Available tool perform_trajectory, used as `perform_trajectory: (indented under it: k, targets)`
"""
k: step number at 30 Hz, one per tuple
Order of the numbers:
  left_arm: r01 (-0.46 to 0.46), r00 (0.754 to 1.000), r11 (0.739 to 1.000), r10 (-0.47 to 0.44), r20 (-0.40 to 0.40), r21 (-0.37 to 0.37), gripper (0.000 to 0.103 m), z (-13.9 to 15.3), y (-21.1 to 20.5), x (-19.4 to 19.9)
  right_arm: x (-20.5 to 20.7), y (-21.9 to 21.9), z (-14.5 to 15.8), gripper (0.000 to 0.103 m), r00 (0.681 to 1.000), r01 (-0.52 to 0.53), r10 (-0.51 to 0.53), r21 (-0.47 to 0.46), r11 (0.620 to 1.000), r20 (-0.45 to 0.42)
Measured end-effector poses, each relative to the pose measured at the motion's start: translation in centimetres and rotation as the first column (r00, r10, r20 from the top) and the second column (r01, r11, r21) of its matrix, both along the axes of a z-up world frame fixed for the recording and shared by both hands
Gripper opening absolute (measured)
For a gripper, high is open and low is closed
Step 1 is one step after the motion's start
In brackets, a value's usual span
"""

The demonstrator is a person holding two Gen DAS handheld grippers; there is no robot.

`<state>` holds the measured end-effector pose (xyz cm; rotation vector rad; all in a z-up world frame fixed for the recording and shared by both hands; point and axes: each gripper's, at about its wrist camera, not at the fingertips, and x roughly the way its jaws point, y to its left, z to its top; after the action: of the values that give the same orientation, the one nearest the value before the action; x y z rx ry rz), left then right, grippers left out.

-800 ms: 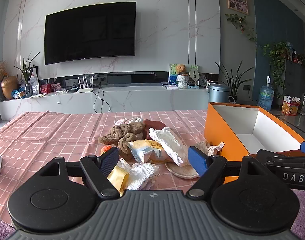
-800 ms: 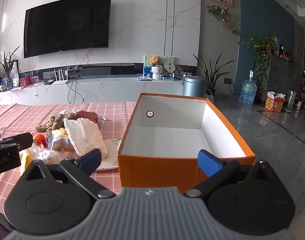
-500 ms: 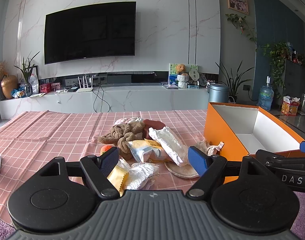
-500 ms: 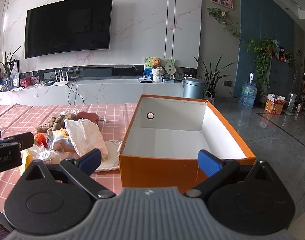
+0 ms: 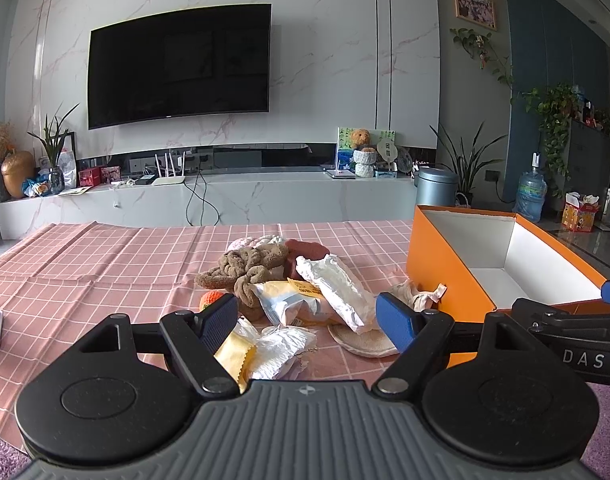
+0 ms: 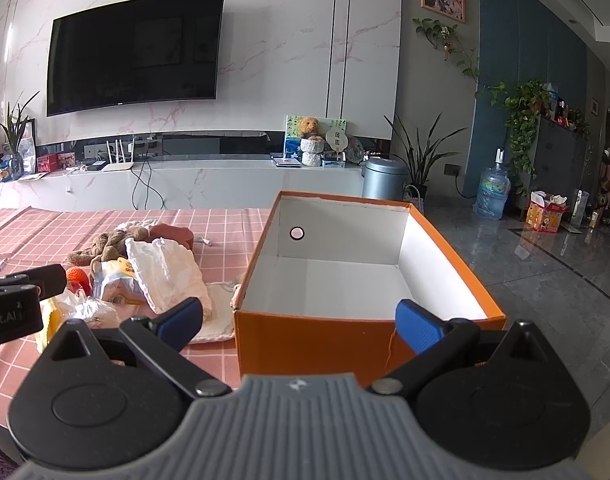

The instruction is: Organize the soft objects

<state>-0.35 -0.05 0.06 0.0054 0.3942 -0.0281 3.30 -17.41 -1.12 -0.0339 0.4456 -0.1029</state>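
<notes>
left gripper [image 5: 307,316] spread | soft pile [image 5: 289,288] just ahead | right gripper [image 6: 299,320] spread | box [image 6: 317,344] ahead

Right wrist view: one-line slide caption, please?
Open right gripper faces an empty orange box, soft items piled beside it on the pink checked cloth.

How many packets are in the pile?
4: a white packet on top, a blue-and-white one beneath it, a yellow one and a clear one nearest. Others may be hidden.
</notes>
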Motion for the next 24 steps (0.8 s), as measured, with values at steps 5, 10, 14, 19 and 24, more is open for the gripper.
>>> perform_trajectory:
  k: [5,10,14,19,24]
  targets:
    - [-0.001,1.000,1.000,0.001,0.001,0.000,0.092,-0.06,0.01,0.00,-0.05,-0.05,-0.06,0.101,1.000,0.005,-0.005,0.000,1.000,-0.002]
    - [0.000,1.000,1.000,0.000,0.002,0.000,0.092,-0.10,0.02,0.01,-0.07,-0.06,-0.06,0.101,1.000,0.006,-0.006,-0.001,1.000,-0.003]
    - [0.000,1.000,1.000,0.000,0.002,0.000,0.092,-0.10,0.01,0.02,-0.07,-0.07,-0.06,0.101,1.000,0.006,-0.006,-0.001,1.000,-0.002]
    - [0.002,1.000,1.000,-0.002,0.001,0.000,0.092,-0.15,-0.09,-0.01,-0.08,-0.08,-0.05,0.101,1.000,0.005,-0.005,-0.001,1.000,-0.002]
    - [0.003,1.000,1.000,-0.003,0.002,0.000,0.092,-0.18,-0.26,-0.04,-0.09,-0.09,-0.05,0.101,1.000,0.005,-0.005,-0.002,1.000,-0.001]
